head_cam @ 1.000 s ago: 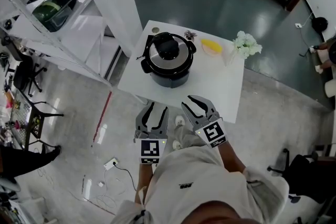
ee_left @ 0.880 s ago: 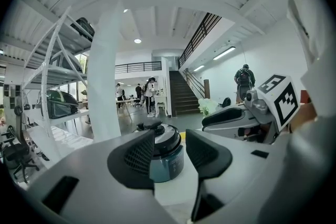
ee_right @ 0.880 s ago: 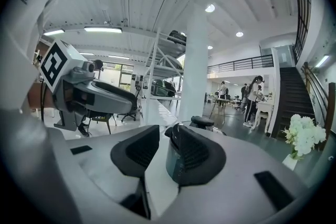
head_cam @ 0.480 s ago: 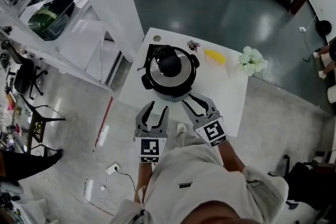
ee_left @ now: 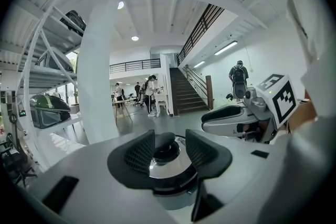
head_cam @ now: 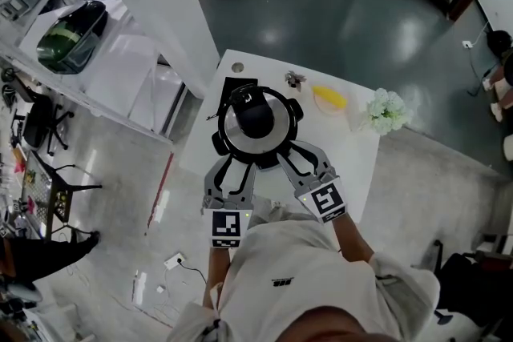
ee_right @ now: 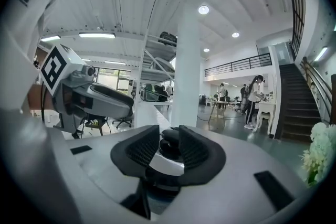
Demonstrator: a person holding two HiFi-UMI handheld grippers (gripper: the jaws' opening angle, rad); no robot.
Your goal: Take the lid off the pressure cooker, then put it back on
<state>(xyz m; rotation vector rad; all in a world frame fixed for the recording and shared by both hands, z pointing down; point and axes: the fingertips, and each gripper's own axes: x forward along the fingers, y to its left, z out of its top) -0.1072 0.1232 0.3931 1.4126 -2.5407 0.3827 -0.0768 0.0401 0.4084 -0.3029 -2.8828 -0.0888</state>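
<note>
The pressure cooker [head_cam: 256, 124] stands on the left half of the white surface [head_cam: 353, 152], and its lid [head_cam: 237, 122] sits in place on the pot, with the black knob [head_cam: 255, 113] at the middle of the shiny top. The left claw [head_cam: 237, 166] is at the cooker's near left side and the right claw [head_cam: 296, 154] at its near right side, both pointing at the pot. From the head view I cannot tell whether either touches the pot.

In the left gripper view the two dark ribbed pads [ee_left: 142, 152] stand a narrow gap apart with nothing pressed between them. The lid's knob shows through the gap, farther off. The right gripper view shows the same: the pads [ee_right: 195, 150] are apart by a slimmer gap, gripping nothing, with the knob seen beyond.

Farther along the surface lie a yellow thing [head_cam: 329, 98] and a bunch of white flowers [head_cam: 385, 110], well apart from the cooker
</note>
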